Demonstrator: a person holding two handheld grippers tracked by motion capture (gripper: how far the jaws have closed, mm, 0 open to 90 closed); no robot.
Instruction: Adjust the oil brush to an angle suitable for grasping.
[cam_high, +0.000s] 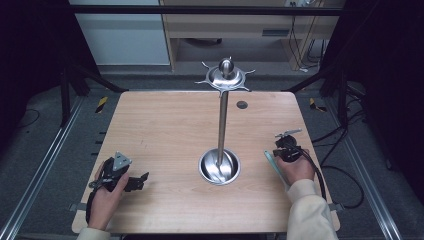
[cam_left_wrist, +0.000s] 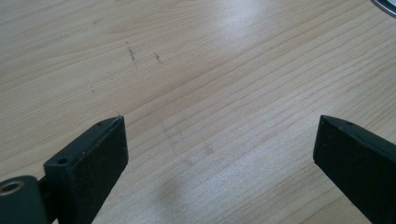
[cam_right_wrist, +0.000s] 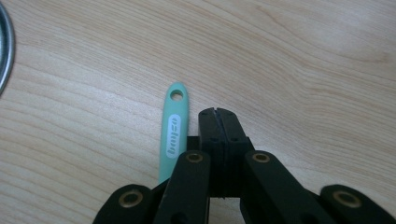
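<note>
lying just left of closed right gripper (cam_right_wrist: 218, 112): green handle (cam_right_wrist: 173, 133); left gripper (cam_left_wrist: 219, 140) jaws apart, empty.

The only writing stands on the mint-green handle (cam_right_wrist: 173, 135) in the right gripper view: a white oval label with small green letters running along its length. The letters are too small and turned sideways, so the word cannot be read with certainty.

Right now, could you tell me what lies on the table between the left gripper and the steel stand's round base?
Nothing: in the high view, bare wood runs from the left gripper to the base. The left gripper view likewise shows bare tabletop between its open jaws.
</note>
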